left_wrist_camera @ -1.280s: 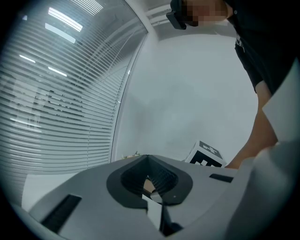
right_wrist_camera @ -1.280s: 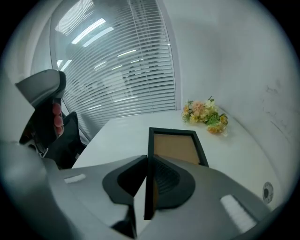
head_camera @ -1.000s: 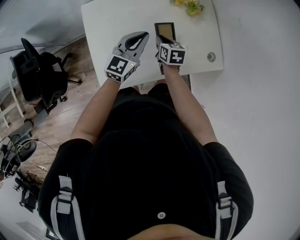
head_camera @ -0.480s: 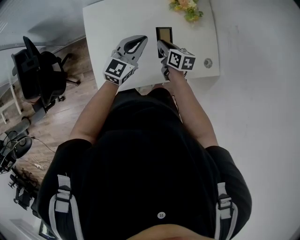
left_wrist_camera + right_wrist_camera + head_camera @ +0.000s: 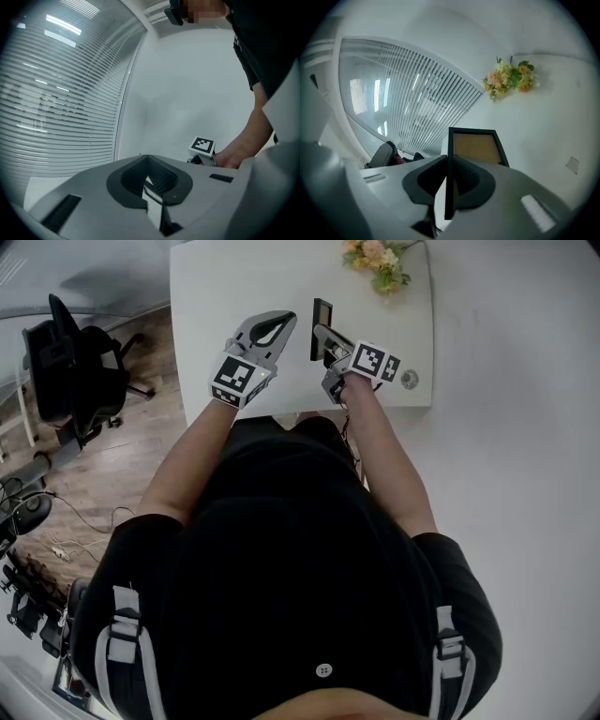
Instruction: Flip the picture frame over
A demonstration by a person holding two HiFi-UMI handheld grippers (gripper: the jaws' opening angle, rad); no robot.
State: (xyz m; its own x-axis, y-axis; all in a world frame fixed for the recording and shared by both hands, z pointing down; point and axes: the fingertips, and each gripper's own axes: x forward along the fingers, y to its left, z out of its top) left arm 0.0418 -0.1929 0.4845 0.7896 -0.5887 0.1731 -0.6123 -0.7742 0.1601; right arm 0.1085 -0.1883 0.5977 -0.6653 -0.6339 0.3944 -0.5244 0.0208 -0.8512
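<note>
A white table (image 5: 234, 287) stands against a pale wall in an office with slatted window blinds (image 5: 403, 93) and a wooden floor (image 5: 122, 456). A person in a black top bends over its near edge with 2 hand-held grippers.

The right gripper (image 5: 323, 334) is clamped on the near edge of the picture frame (image 5: 322, 310). Its 2 jaws are pressed against either side of the black moulding. The frame is turned up on its side, so from above it shows as a thin dark strip near the middle of the table. In the right gripper view its brown panel faces to the right. Whether its lower edge touches the tabletop cannot be told.

The left gripper (image 5: 279, 322) hovers just to the frame's left, apart from it. Its jaw tips are together with nothing between them.

A bunch of yellow, pink and green flowers (image 5: 377, 261) lies at the table's far edge, beyond the frame and well apart from it. A small round object (image 5: 410, 379) sits near the table's front right corner, just to the right of the right gripper's marker cube (image 5: 375, 360).

A black office chair (image 5: 66, 371) stands on the floor to the table's left. Loose cables (image 5: 37, 512) lie on the floor nearer the camera.
</note>
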